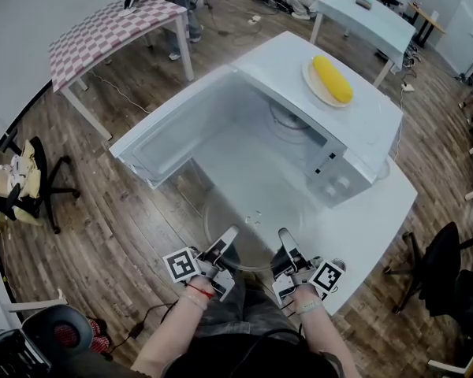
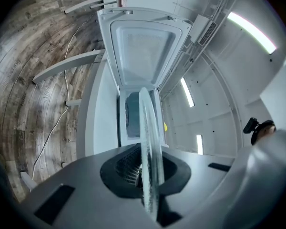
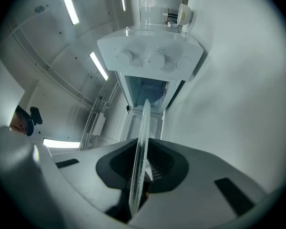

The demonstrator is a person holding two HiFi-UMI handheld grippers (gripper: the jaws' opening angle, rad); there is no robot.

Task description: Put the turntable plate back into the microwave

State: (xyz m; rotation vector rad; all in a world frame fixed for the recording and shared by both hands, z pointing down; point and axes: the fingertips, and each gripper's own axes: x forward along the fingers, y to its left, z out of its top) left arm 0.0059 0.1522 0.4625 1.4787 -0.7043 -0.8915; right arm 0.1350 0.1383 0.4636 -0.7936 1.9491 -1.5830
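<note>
The clear glass turntable plate (image 1: 248, 225) hangs level just in front of the open microwave (image 1: 343, 144). My left gripper (image 1: 225, 239) is shut on its near left rim, my right gripper (image 1: 286, 241) on its near right rim. The microwave door (image 1: 164, 135) is swung out to the left, and a roller ring (image 1: 290, 120) lies on the cavity floor. Seen edge-on in the left gripper view, the plate (image 2: 148, 137) is clamped in the left gripper (image 2: 146, 175) facing the open cavity (image 2: 133, 111). Likewise the plate (image 3: 143, 137) stands in the right gripper (image 3: 142, 178), below the control knobs (image 3: 155, 58).
A yellow corn cob (image 1: 332, 78) lies on a dish on top of the microwave. The microwave stands on a white table (image 1: 374, 215). A checkered table (image 1: 102, 26) and a white table (image 1: 363, 14) stand further back. Office chairs (image 1: 27, 183) (image 1: 449, 274) flank me.
</note>
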